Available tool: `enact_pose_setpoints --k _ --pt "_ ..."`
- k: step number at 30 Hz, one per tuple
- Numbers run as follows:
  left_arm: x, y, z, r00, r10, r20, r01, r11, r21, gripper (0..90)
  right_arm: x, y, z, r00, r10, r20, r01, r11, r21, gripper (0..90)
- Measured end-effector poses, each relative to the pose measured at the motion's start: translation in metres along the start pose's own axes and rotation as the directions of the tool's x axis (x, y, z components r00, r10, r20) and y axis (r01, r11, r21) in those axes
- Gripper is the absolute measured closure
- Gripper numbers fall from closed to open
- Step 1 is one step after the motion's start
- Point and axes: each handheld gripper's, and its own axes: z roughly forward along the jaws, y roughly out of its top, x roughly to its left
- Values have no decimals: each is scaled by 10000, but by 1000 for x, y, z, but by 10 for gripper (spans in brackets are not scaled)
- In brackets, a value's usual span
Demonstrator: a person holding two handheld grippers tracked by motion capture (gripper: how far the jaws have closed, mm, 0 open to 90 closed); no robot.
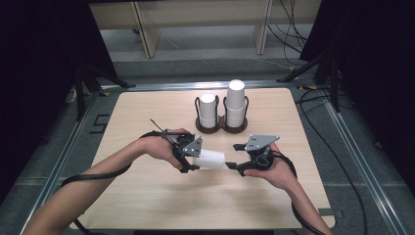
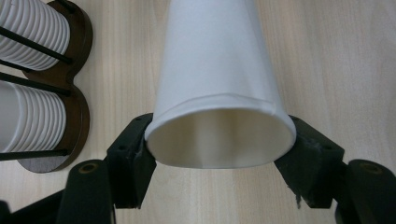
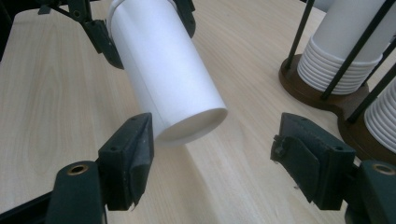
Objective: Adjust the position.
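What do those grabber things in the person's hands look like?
Each is a black hand-held tool. The left gripper and the right gripper both carry a grey three-cornered plate with small holes on top. Each ends in two chunky black jaws with brass-coloured screw holes. A black cable trails from each. The forearms are bare, with no sleeves in view.

Light falls from overhead onto my surface (image 1: 147, 196); the wood reads bright and even in the high view, while both sides drop into near black. Shadows under my hands are soft and short. That view is slightly soft overall, fine detail smeared. In my left gripper view the paper cup (image 2: 217, 84) is near white, almost blown out, with a grey shade inside its mouth. In my right gripper view the near jaws look softly focused and dark.
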Motion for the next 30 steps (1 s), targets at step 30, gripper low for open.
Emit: enact_pose_setpoints --k 30 --pt "2 17 -3 9978 464 475 -530 9874 1488 325 12 25 29 9893 -1174 -863 1260 9868 1017 282"
